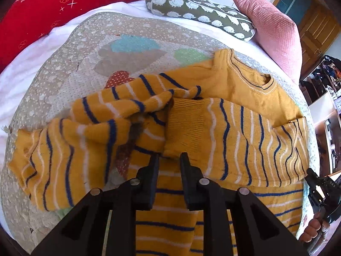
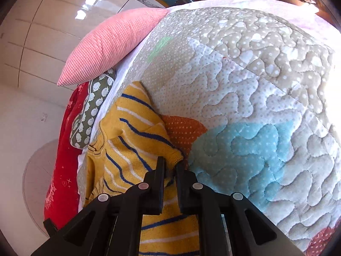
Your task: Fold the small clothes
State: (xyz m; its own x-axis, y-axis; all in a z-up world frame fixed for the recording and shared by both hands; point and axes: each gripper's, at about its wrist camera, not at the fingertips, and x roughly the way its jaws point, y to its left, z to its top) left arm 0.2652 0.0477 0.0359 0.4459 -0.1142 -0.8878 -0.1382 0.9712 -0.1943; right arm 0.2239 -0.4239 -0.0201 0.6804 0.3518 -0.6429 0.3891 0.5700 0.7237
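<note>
left gripper (image 1: 169,156) stands slightly parted over the striped yellow sweater (image 1: 245,98) on the quilt (image 1: 64,68); right gripper (image 2: 170,163) pinches its sleeve cuff (image 2: 173,156).

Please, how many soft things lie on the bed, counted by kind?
Sweater: 1
Cushions: 3, red, pink, green hedgehog bolster
Quilted mat: 1
Total: 5

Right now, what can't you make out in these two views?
- Sweater hem: left wrist view, behind the left gripper.
- Right gripper: grip on the knit hidden between its fingers, right wrist view.
- Hand: cut off by the frame edge.
</note>
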